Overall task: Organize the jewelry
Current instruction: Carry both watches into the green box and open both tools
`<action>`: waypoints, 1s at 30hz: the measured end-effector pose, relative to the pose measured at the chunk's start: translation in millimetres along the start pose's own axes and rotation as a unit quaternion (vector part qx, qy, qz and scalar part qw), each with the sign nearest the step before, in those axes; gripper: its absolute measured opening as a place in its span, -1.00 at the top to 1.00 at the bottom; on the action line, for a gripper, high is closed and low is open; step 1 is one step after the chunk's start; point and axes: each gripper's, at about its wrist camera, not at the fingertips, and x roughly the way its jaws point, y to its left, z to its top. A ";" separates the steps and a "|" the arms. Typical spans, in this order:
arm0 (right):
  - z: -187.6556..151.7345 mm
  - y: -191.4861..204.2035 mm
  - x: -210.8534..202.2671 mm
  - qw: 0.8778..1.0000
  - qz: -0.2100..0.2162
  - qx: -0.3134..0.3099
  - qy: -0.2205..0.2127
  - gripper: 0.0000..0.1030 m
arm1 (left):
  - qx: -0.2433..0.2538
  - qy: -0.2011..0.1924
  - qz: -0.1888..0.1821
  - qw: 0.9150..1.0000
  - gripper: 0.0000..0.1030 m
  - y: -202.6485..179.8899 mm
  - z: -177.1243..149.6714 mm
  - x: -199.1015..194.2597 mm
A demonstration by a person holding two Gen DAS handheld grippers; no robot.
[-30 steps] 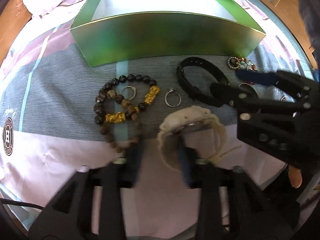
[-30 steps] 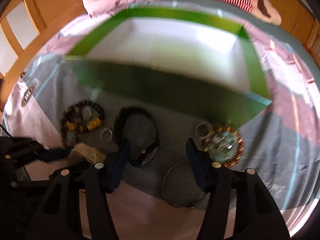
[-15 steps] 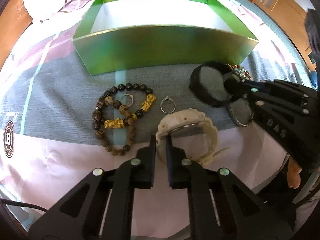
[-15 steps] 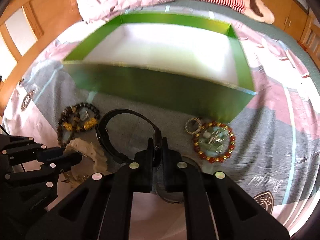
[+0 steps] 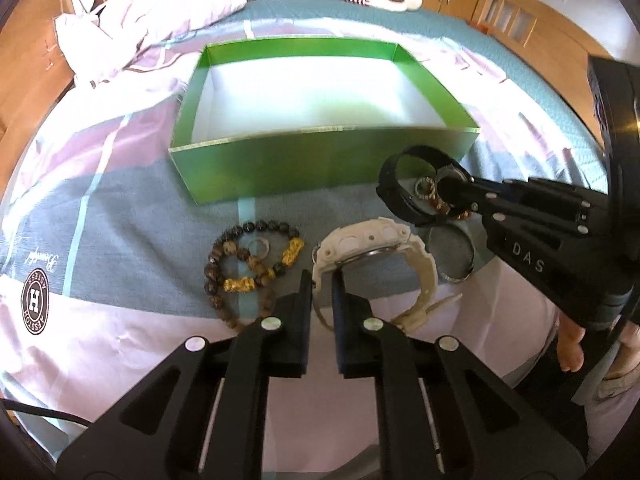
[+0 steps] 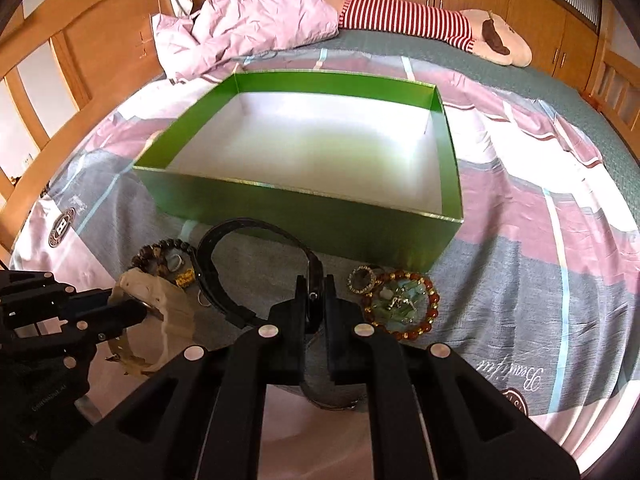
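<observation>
An open green box with a white inside stands on the bed; it also shows in the right wrist view. My left gripper is shut on a cream watch and holds it above the bedspread. My right gripper is shut on a black watch and holds it lifted in front of the box wall. The black watch and right gripper show in the left wrist view. The cream watch shows at the left of the right wrist view.
Dark and gold bead bracelets with a small ring lie left of the cream watch. A red-bead bracelet, a small jewelled ring and a silver bangle lie at right. A crumpled quilt lies behind the box.
Both grippers closed on their watches, cream in the left and black in the right, and lifted them off the bedspread. Both views have pulled back and up from the bed.
</observation>
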 end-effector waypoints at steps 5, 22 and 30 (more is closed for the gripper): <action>20.7 -6.4 -28.7 0.999 0.006 0.002 -0.047 0.84 | -0.019 -0.026 -0.015 0.999 0.80 16.3 28.7 -25.1; 82.1 -46.4 45.6 0.998 0.018 0.054 -0.018 0.42 | -0.034 -0.048 0.006 0.998 0.42 54.7 126.0 42.6; 50.7 -64.0 -25.1 0.997 0.011 0.068 -0.026 -0.43 | -0.016 -0.040 0.027 0.999 -0.13 52.2 82.1 7.0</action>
